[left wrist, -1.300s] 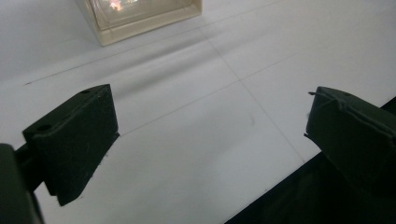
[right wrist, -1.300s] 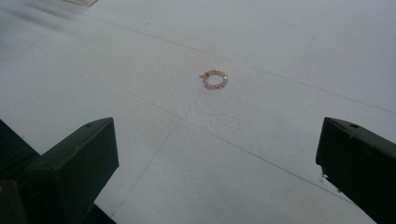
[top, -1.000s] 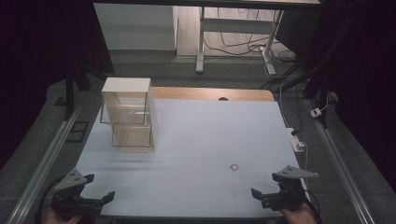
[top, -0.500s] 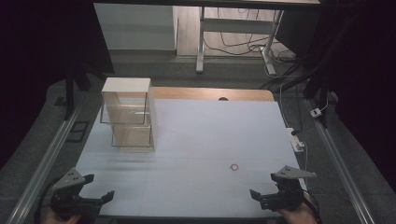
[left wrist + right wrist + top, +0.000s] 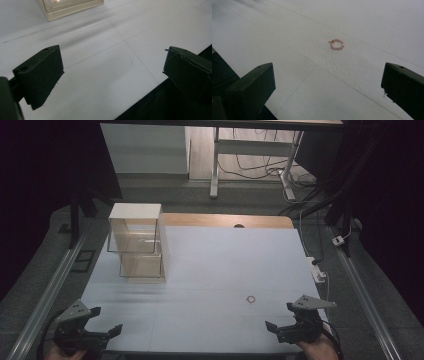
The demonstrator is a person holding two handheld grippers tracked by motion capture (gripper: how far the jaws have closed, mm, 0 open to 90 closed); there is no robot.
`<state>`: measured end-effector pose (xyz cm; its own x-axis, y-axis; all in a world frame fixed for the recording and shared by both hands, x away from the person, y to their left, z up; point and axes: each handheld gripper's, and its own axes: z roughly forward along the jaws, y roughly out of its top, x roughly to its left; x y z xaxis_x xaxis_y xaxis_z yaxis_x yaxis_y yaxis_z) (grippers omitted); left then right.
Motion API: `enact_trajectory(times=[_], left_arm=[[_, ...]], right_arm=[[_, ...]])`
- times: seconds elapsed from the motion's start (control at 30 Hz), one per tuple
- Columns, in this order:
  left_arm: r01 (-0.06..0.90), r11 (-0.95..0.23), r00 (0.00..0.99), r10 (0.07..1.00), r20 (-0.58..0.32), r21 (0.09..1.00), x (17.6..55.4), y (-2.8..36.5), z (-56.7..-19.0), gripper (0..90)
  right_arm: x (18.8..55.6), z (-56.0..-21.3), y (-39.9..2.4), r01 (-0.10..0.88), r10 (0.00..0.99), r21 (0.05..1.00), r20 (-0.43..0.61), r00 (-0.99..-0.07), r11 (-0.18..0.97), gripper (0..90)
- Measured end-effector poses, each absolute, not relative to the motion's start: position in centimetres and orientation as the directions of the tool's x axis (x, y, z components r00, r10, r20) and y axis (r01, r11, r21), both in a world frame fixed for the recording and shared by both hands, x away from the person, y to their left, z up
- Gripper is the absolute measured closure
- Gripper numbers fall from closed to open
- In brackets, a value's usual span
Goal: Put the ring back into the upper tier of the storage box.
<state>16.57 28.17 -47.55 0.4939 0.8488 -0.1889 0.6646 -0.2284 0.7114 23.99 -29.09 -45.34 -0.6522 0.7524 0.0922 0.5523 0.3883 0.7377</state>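
Note:
A small pink bead ring (image 5: 251,299) lies on the white table top (image 5: 220,265), near the front right. In the right gripper view the ring (image 5: 336,44) lies ahead of the jaws, a little above the middle. My right gripper (image 5: 279,316) hovers at the near right edge, open and holding nothing (image 5: 327,85). My left gripper (image 5: 106,320) sits at the near left corner, also open with nothing in it (image 5: 112,67). A clear two-tier box with a white top (image 5: 136,242) stands at the back left. Its base (image 5: 72,7) shows far ahead of the left jaws.
A wooden strip (image 5: 225,220) runs along the table's far edge. A white power strip (image 5: 318,268) with a cable hangs at the right edge. Metal rails (image 5: 50,290) flank both sides. A desk frame and cables (image 5: 250,165) stand beyond the table.
Both grippers have drifted slightly toward the near edge of the table. Their jaws stay open. The ring and the box have not moved.

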Motion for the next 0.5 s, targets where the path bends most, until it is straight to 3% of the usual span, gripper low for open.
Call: enact_trajectory(times=[0.5], left_arm=[[0.672, -0.222, 0.490, 0.849, -0.199, 0.707, 16.6, 28.2, -47.6, 2.8]], right_arm=[[25.6, -45.6, -28.0, 0.549, 0.741, 0.738, 0.100, -0.664, 0.392, 0.0]])
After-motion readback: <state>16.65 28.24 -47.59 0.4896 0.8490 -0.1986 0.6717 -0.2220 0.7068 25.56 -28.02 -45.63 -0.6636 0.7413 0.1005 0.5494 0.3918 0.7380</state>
